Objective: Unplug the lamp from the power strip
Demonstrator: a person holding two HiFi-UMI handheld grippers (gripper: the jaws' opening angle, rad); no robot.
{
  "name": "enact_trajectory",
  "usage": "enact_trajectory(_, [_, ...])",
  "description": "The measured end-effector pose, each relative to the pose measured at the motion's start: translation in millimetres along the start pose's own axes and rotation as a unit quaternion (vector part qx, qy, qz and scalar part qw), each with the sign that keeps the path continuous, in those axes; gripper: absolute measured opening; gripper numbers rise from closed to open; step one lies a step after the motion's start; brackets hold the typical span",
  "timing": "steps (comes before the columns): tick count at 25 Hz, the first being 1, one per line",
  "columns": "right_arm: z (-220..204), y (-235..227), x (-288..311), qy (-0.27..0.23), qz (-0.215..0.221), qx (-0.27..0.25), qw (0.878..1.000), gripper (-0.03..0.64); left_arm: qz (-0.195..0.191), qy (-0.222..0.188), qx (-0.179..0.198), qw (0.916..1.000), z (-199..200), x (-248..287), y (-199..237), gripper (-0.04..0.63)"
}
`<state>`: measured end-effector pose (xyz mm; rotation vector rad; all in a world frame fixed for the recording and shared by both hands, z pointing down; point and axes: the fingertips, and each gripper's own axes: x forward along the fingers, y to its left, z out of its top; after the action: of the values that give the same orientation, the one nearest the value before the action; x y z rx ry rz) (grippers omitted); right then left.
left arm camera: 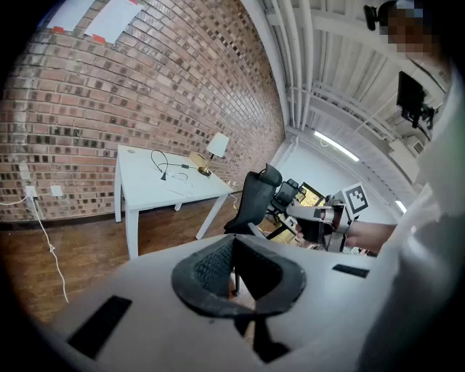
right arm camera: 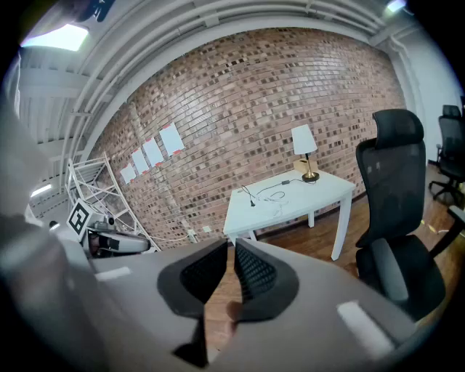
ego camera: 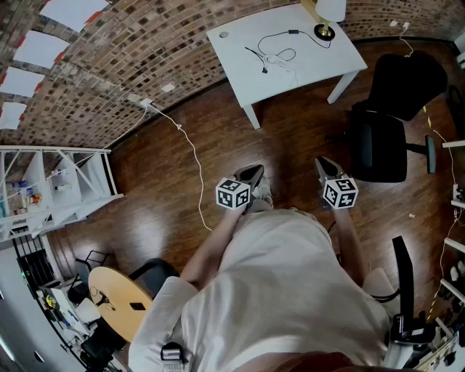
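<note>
The lamp (ego camera: 325,14) with a white shade and brass base stands at the far right corner of a white table (ego camera: 305,73). Its black cord (ego camera: 280,36) trails across the tabletop to a loose end beside a coil of white cable (ego camera: 280,58). I cannot make out a power strip. Both grippers hang over the wood floor, well short of the table. My left gripper (ego camera: 253,171) (left arm camera: 234,243) is shut and empty. My right gripper (ego camera: 325,163) (right arm camera: 232,247) is also shut with nothing held. The lamp (left arm camera: 216,147) (right arm camera: 304,142) and table (left arm camera: 138,190) (right arm camera: 290,202) show in both gripper views.
A black office chair (ego camera: 385,131) (right arm camera: 396,189) stands right of the table. A white wire rack (ego camera: 58,182) lines the brick wall at left. A white cable (ego camera: 192,156) runs from a wall outlet across the floor. A round wooden top (ego camera: 123,301) sits behind me at left.
</note>
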<state>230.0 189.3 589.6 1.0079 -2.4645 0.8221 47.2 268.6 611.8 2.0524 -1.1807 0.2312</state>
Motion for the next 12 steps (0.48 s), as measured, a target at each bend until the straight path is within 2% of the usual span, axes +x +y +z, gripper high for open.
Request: enact_trajectory(12, [42.8,25.9,85.2,-0.018,-0.020,-0.008,1.000,0.021,-0.009,-0.010,0.015,0.9998,59.8,-10.9,96.3,0.000])
